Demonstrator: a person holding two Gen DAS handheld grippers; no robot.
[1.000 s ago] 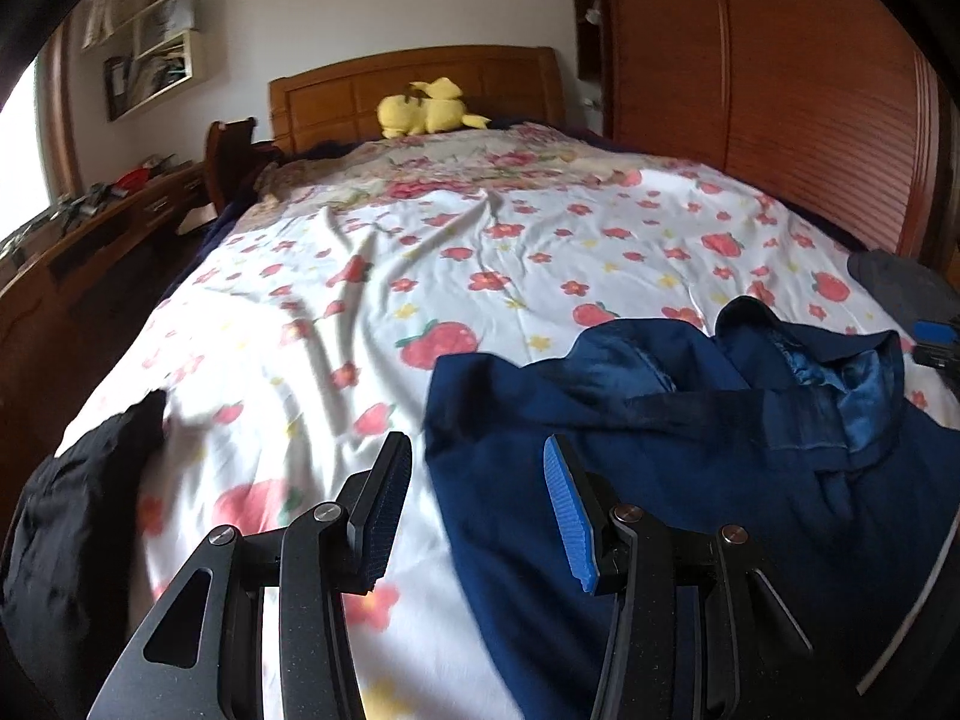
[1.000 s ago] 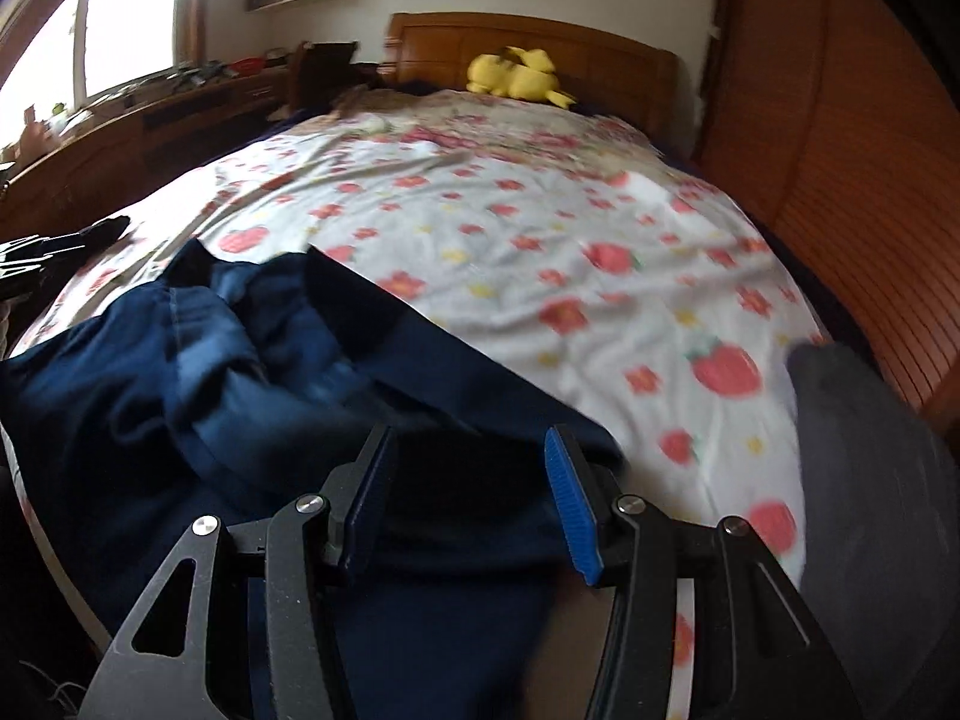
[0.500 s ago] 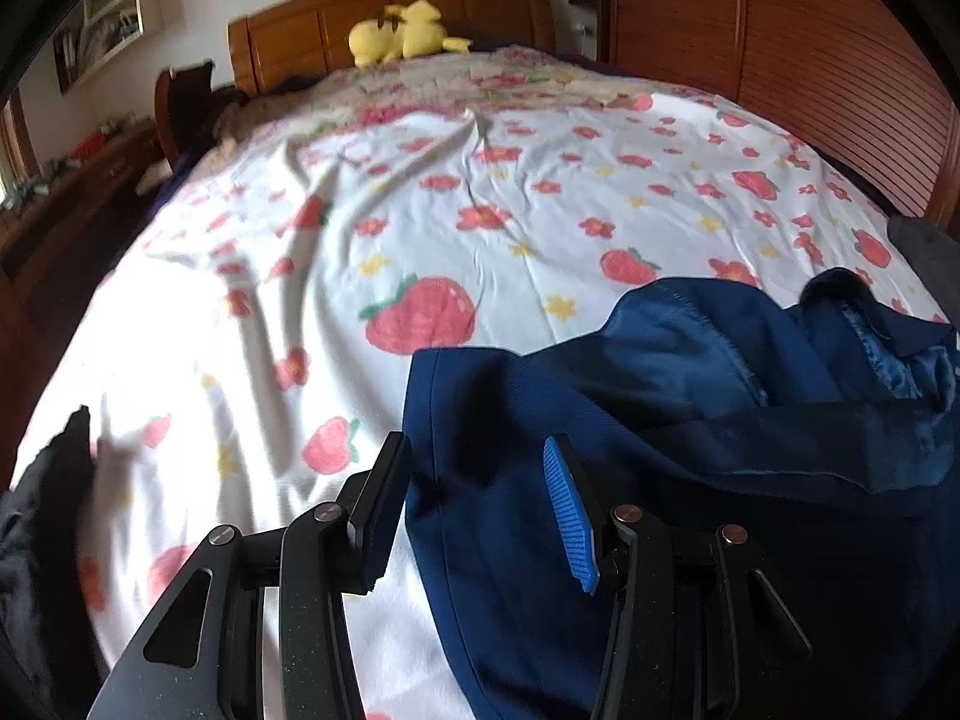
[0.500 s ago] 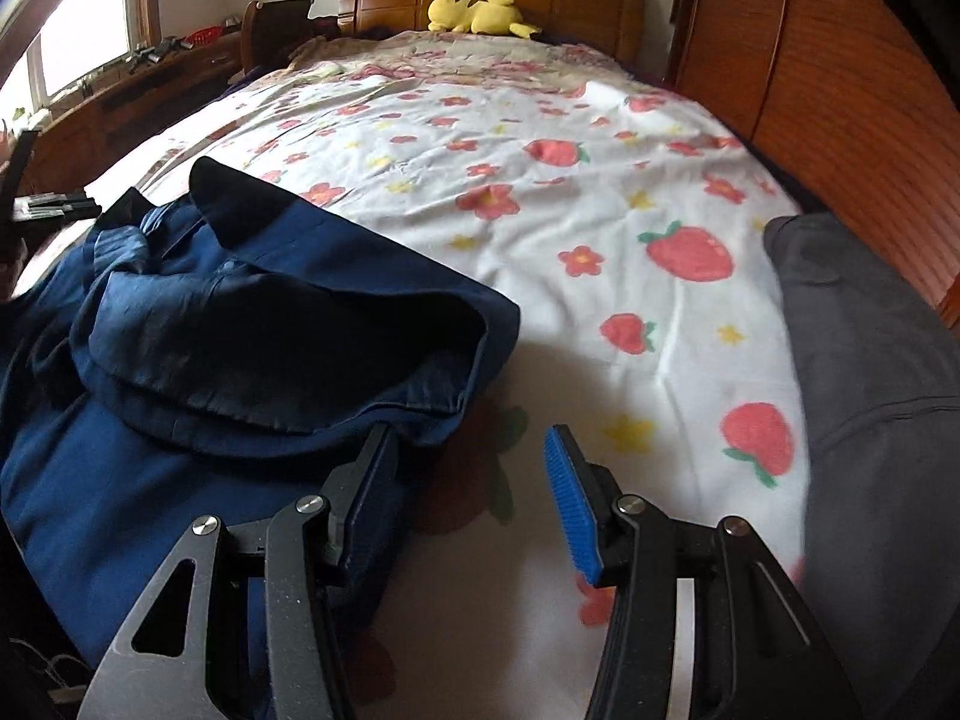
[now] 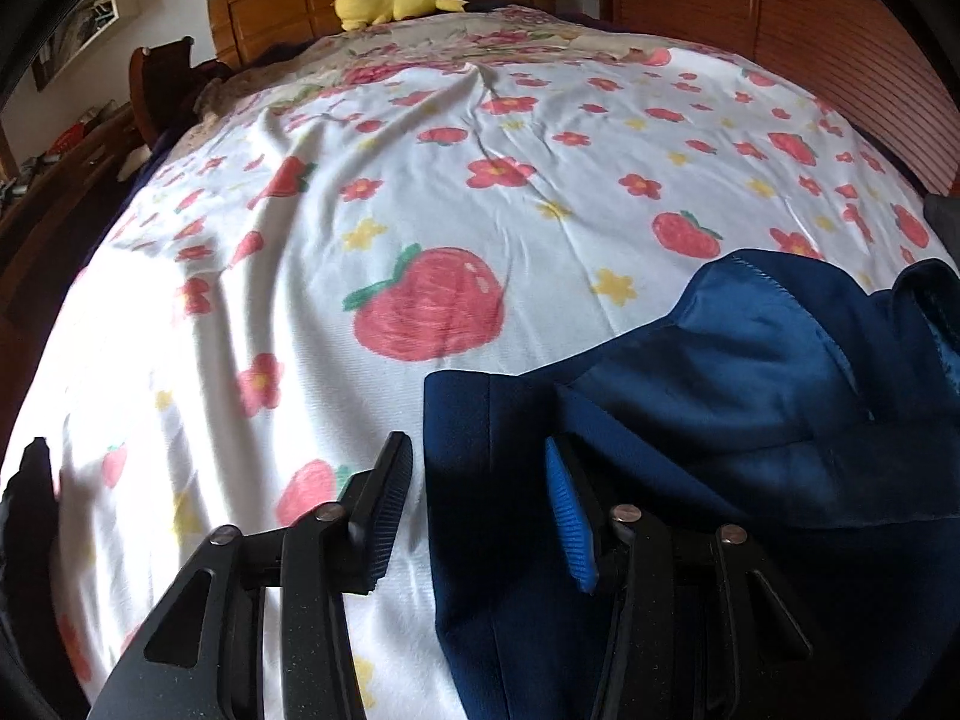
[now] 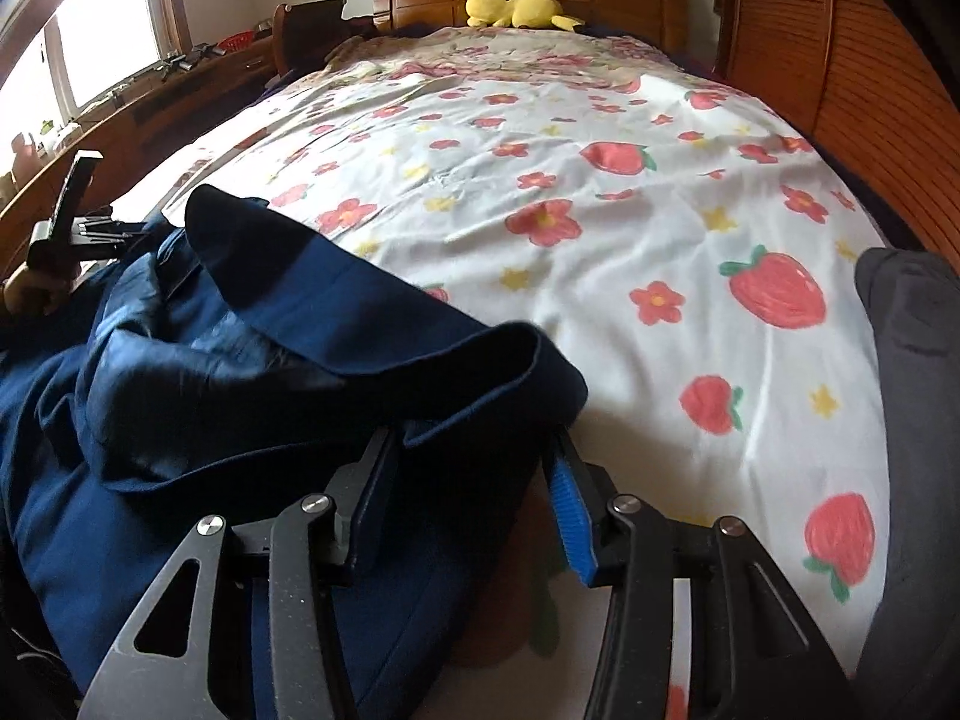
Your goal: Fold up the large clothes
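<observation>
A navy blue jacket (image 5: 750, 420) with a shiny lining lies crumpled on the strawberry-print bedsheet (image 5: 420, 210) at the near end of the bed. My left gripper (image 5: 477, 450) hovers low over the jacket's left edge. That edge lies between its closing jaws, and the pads do not press it. In the right wrist view the jacket (image 6: 240, 420) fills the lower left. My right gripper (image 6: 471, 441) straddles its rolled right fold. Its jaws are narrowing slightly, with cloth between them but not pinched.
A yellow plush toy (image 6: 516, 0) rests by the wooden headboard. A grey garment (image 6: 912, 420) lies at the bed's right edge and a black one (image 5: 24, 528) at its left. A wooden wardrobe (image 5: 840, 30) flanks the right side, a desk (image 6: 150, 102) the left.
Both grippers dropped lower and closer to the jacket. Its left edge now sits between the left jaws, which narrowed. The right gripper shifted left, so the right fold is now between its fingers.
</observation>
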